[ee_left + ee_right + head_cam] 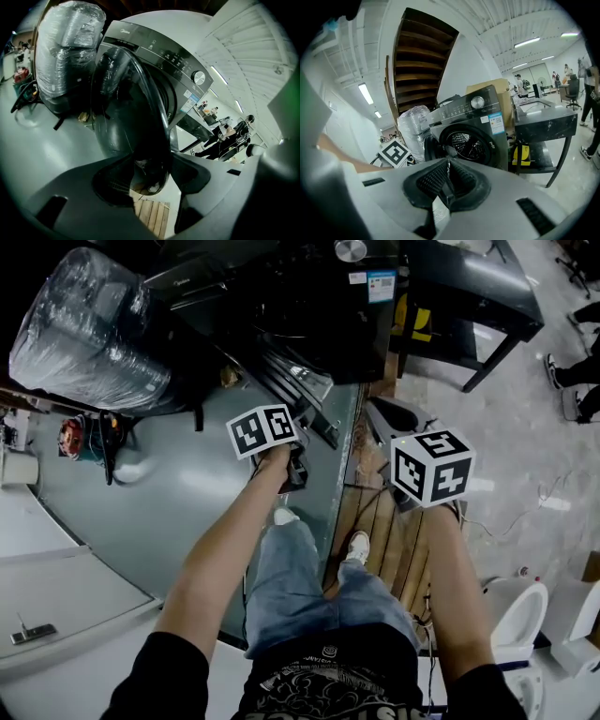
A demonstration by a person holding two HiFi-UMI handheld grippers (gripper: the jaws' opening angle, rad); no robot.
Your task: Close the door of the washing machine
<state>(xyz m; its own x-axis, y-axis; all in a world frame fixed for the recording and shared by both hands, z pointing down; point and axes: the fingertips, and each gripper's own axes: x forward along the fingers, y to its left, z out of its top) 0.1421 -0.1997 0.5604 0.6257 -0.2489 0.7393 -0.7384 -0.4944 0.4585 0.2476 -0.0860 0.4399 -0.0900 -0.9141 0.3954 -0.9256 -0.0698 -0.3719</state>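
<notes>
Leave the plastic-wrapped bundle on your left alone; it stands just beside the washing machine, whose door stands wide open, swung out toward you. Your left gripper has its jaws apart with the door's lower rim in the gap, and the pads are not clamped on it. By my judgement a push suits better than a grip: lay one jaw flat against the side of the door that faces away from the drum opening and sweep it steadily round until the latch catches. Your right gripper, jaws closed together on nothing, hangs well apart from the machine; hold it clear of the door's swing
</notes>
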